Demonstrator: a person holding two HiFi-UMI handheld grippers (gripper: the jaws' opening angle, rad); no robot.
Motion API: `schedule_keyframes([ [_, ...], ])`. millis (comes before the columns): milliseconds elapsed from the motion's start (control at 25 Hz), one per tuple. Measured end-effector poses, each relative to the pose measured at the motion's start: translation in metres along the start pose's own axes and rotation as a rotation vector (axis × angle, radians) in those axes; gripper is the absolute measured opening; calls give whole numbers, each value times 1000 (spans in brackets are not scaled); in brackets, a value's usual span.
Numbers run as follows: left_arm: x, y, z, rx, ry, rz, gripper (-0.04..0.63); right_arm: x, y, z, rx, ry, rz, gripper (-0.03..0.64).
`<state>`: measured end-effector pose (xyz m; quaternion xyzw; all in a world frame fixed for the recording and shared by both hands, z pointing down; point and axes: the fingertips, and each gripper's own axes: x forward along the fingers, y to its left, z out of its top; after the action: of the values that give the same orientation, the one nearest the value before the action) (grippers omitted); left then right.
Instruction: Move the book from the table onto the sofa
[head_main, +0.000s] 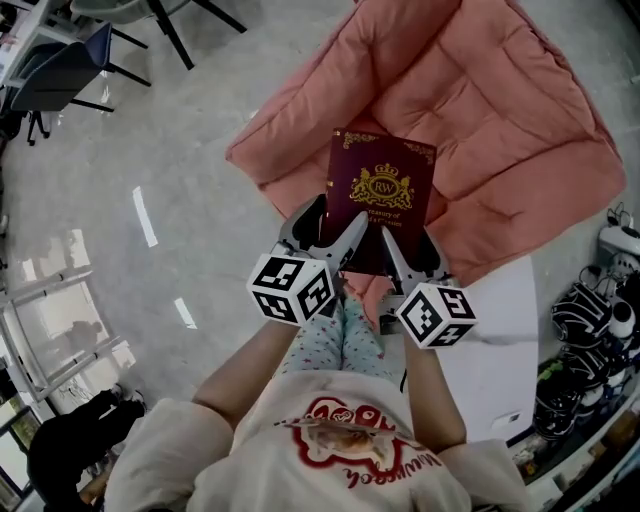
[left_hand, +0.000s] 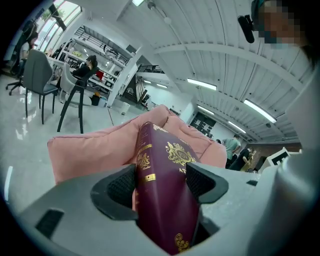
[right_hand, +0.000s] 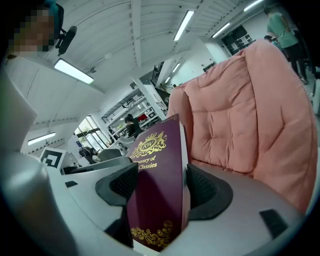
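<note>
Nearest the head camera, the person's cream shirt (head_main: 330, 450) with a red print, both forearms reaching forward from it. Left gripper (head_main: 335, 228): dark ribbed pads (left_hand: 122, 187) pressed against the two covers of the book (head_main: 383, 190), near its spine and lower end. Right gripper (head_main: 408, 250): pads (right_hand: 202, 187) likewise clamped on the same book at its lower edge, on the side where the pages open. The book, maroon with a gold crest and gold lettering, is thus held by both grippers side by side, front cover facing the head camera. Behind and beneath it, the pink quilted sofa (head_main: 480, 110); whether the book touches the cushion cannot be told. At lower right, a corner of the white table (head_main: 500, 350), apart from the book. Surrounding, grey glossy floor (head_main: 150, 150).
</note>
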<state>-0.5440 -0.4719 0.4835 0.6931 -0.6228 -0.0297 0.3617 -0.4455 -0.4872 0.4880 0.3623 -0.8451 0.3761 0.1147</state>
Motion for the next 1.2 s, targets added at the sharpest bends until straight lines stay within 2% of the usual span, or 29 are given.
schedule_keyframes([
  [520,43,49,-70,-44,64,48,313,45,-55,-61,30,91,-28,288],
  [680,56,50,-94,-52,72,61,313,47,-78,-75,32,114,-39,288],
  [1200,88,117,-132,-60,141,97,313,108,-103,-125,50,195,-105,287],
])
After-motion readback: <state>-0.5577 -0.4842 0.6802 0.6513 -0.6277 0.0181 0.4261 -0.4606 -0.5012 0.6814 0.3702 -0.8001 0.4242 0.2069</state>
